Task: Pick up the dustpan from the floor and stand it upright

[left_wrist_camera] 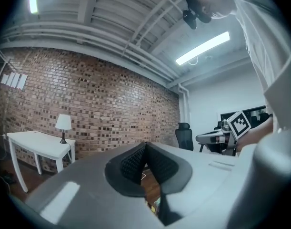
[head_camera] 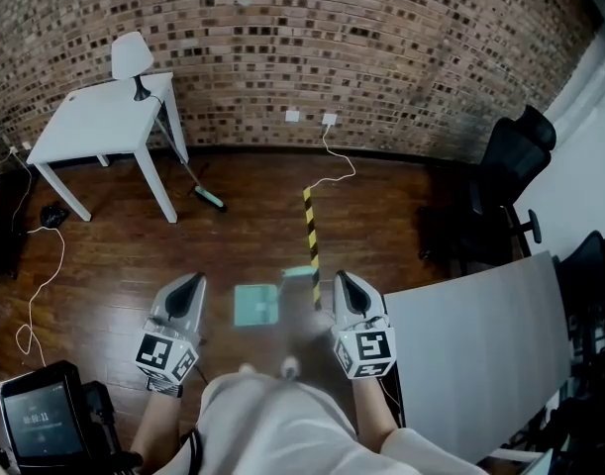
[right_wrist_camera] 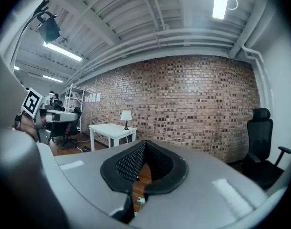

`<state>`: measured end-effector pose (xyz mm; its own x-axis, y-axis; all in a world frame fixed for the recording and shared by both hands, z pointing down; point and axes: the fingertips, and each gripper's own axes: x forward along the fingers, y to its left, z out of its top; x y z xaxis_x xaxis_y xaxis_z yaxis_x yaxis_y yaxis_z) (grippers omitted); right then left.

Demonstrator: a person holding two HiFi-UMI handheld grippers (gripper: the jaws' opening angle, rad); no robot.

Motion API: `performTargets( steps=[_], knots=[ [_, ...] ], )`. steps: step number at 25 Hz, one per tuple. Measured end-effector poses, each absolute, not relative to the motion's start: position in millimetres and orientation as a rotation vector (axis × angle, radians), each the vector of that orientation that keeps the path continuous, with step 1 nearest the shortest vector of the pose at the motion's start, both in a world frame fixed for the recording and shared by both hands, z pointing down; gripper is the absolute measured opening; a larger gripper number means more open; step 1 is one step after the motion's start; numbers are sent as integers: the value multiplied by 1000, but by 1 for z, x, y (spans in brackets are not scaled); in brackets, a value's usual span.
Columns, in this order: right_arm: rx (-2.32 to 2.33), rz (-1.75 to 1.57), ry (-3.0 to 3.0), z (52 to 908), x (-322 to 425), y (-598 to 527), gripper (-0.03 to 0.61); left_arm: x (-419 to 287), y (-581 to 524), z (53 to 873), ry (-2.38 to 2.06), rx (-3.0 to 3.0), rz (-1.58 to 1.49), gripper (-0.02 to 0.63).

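A rough brick wall (head_camera: 381, 57) runs behind the white table (head_camera: 99, 122), and glossy wood planks (head_camera: 104, 255) spread in front of it. The flat, square teal dustpan (head_camera: 255, 305) lies blurred on the floor, well out from the table. The left gripper (head_camera: 191, 283) and right gripper (head_camera: 345, 281), each bearing a black-and-white marker cube (head_camera: 166, 356), press their ribbed pads (left_wrist_camera: 131, 165) together on nothing

Grey left gripper (head_camera: 191, 283), right gripper (head_camera: 345, 280); black-white marker cubes (head_camera: 166, 356); pale top (head_camera: 272, 424)
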<state>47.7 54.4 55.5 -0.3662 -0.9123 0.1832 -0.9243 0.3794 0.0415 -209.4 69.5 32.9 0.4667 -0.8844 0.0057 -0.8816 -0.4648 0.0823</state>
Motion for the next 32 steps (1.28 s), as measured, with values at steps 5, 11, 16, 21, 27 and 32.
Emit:
performTargets(
  steps=[5,11,16,21,27,32],
  knots=[
    [1735,200,-2482,58,55,68,12,-218,81,48,-1570,2620,-6,0],
    [1780,51,-2525,42,52,101,13,-217,109,52,-1534,2649,-37,0],
    [1760,34,-2696,16,59,146,12,-196,154,45,-1542,2644,-62,0],
    [1723,24,-2710,14,83,214,14,-156,223,38,-1486,2705,-111,0],
    [1668,26,-2696,27,122,332,12,-99,338,44,-1420,2689,-214,0],
    [1678,197,-2645,54,162,418,12,-62,431,59,-1447,2637,-119,0]
  ],
)
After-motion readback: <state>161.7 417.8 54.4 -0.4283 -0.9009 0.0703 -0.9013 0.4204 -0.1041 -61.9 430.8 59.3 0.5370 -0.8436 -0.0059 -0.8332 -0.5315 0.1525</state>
